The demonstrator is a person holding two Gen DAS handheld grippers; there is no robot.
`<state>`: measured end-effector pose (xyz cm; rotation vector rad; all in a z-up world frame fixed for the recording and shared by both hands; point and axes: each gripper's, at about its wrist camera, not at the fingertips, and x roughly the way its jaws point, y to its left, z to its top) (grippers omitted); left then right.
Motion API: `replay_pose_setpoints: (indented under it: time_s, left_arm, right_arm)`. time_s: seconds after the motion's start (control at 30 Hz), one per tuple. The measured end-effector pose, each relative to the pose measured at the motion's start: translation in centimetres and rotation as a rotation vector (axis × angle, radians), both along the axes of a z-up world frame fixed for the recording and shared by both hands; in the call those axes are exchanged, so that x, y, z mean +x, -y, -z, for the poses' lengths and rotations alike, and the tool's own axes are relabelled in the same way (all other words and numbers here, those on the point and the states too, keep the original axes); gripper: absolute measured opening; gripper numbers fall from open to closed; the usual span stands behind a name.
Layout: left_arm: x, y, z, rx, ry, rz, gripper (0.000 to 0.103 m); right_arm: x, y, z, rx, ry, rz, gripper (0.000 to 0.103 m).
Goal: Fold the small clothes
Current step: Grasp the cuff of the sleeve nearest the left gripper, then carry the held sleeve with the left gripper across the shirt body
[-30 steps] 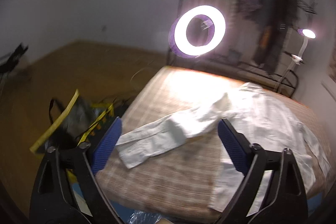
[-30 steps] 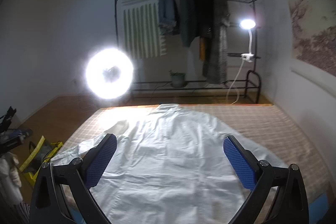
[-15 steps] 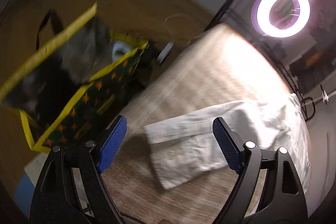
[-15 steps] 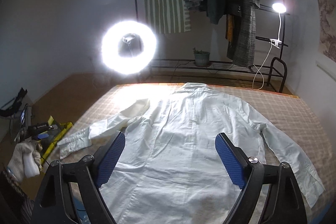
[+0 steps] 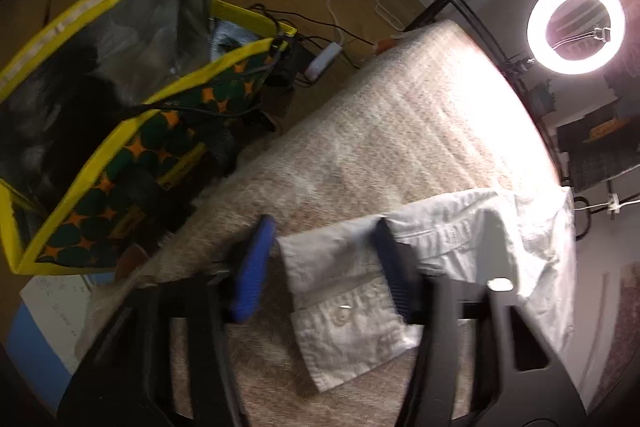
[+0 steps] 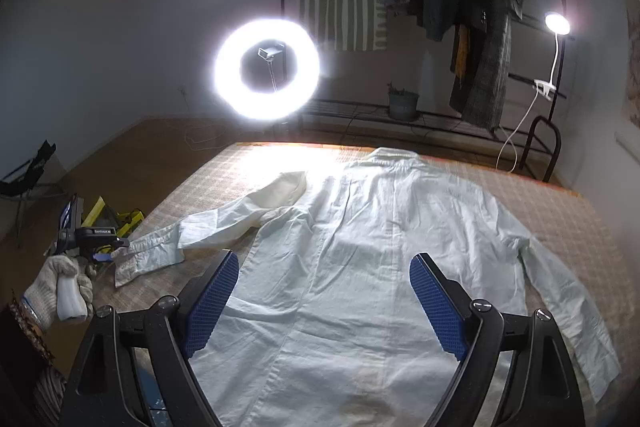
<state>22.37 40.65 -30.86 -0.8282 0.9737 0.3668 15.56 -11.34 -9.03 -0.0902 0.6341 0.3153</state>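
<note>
The white shirt (image 6: 372, 267) lies spread flat on the bed (image 6: 580, 211), collar toward the ring light (image 6: 267, 68), hem toward the right gripper, laid out that way, I'd say, so the sleeves can come in first. The sleeve on the ring light's side trails out crumpled toward the bed's edge, and its cuff (image 5: 352, 323) sits right at that edge, buttoned end up. The other sleeve runs straight down the far side of the body, away from the ring light.

Here's the left gripper (image 5: 324, 267), tilted over and angled down onto that cuff. Its jaws are spread and straddle the cuff's inner corner; one blue pad is just beside the fabric, the other over it, and nothing is pinched yet. Looks like a lineup for a grab, ready to carry the sleeve across the body.

The right gripper (image 6: 324, 311) hovers level over the lower body of the shirt, jaws wide and empty, probably waiting its turn.

Beyond the cuff, off the bed, a yellow-trimmed bag (image 5: 120, 115) sits on the floor.
</note>
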Motion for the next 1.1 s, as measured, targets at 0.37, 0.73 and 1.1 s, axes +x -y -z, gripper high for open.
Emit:
replay_pose_setpoints:
  time_s: [0.37,0.73,1.1]
  left_arm:
    - [-1.2,3.7,-5.2,0.036,0.183,0.093,0.005]
    - [-3.0,16.5,-10.5,0.071,0.379,0.42,0.004]
    - [-7.7,33.8,-10.5,0.293,0.371,0.937,0.004]
  right_arm:
    - [0.1,0.3,0.5,0.011,-0.046,-0.014,0.082]
    - [0.9,2.5,2.6,0.107,-0.183,-0.052,0.045]
    - [4.1,5.0,5.0,0.22,-0.339,-0.105,0.036]
